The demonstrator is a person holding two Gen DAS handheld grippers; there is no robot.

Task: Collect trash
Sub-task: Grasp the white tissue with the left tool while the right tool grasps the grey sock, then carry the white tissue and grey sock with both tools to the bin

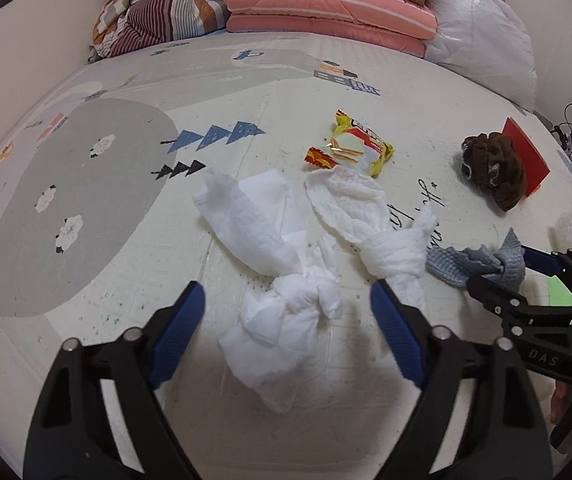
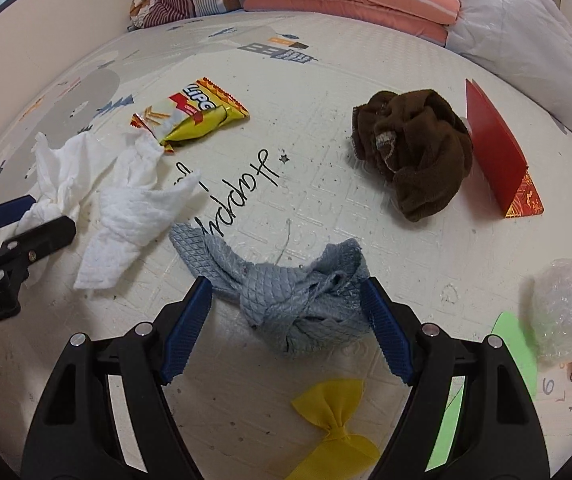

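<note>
A crumpled white tissue wad (image 1: 286, 316) lies on the play mat (image 1: 86, 208) between the spread fingers of my left gripper (image 1: 288, 292); neither blue pad touches it. A second white paper towel (image 1: 370, 224) lies just beyond it. In the right wrist view a grey-blue quilted cloth (image 2: 286, 300) sits between the fingers of my right gripper (image 2: 286, 286), which stands open with the cloth's edges close to the pads. A yellow snack wrapper (image 2: 194, 116) lies farther back. The right gripper (image 1: 500, 268) also shows at the right edge of the left wrist view, the left gripper (image 2: 42, 216) at the left edge of the right wrist view.
A brown sock bundle (image 2: 414, 152) and a red envelope (image 2: 494, 148) lie at the right. Bubble wrap (image 2: 566, 312), green paper (image 2: 514, 344) and a yellow bow (image 2: 334, 420) lie near my right gripper. Folded quilts and pillows (image 1: 326, 8) are stacked along the mat's far edge.
</note>
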